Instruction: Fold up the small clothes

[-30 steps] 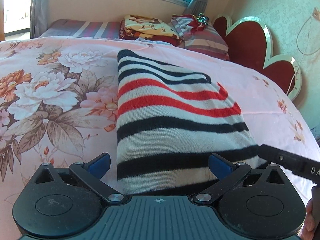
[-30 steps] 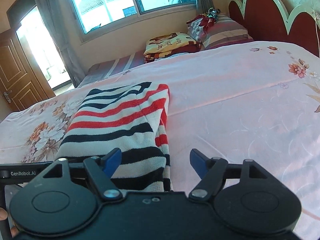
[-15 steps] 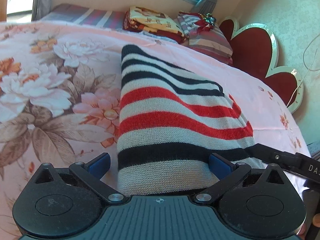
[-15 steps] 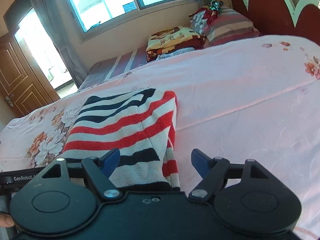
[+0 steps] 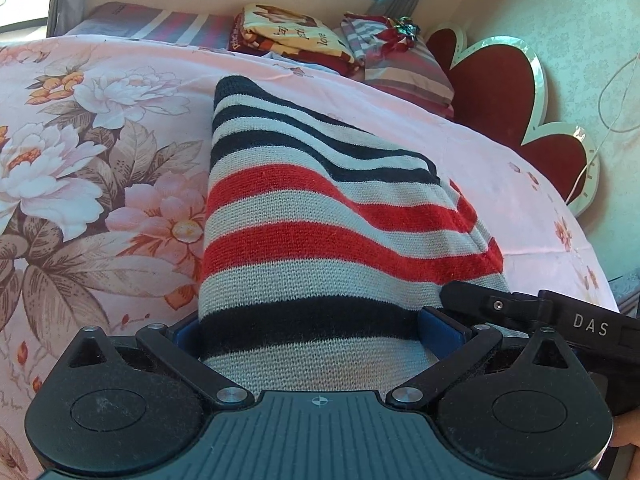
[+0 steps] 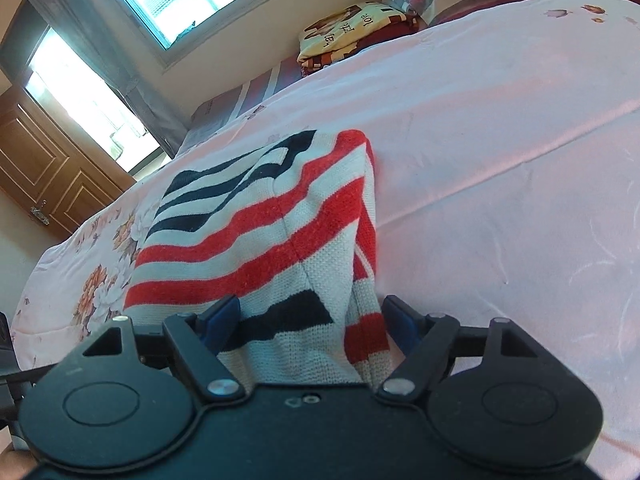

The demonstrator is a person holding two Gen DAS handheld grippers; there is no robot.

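I have a striped knitted sweater (image 5: 320,240) lying folded lengthwise on the pink floral bedspread (image 5: 92,184), its bands black, red and grey-white, its near end reaching right up to both tools.

My left gripper (image 5: 320,330) stands wide apart over that near end; the blue pads (image 5: 440,328) sit at either side of the cloth, and I cannot tell whether they press it, so I read it as released with the sweater between the fingers.

My right gripper (image 6: 308,320) is spread wide too, and its jaws are closing at this moment. The sweater's edge (image 6: 280,240) bunches up between the blue fingers (image 6: 218,318), the left one touching the knit, the right one just beside it.

In the left view the right tool's black arm crosses the sweater's lower right corner.

Far across the bed lie a folded yellow blanket (image 5: 288,36) and a striped pillow (image 5: 400,64), by a red heart-shaped headboard (image 5: 500,92).
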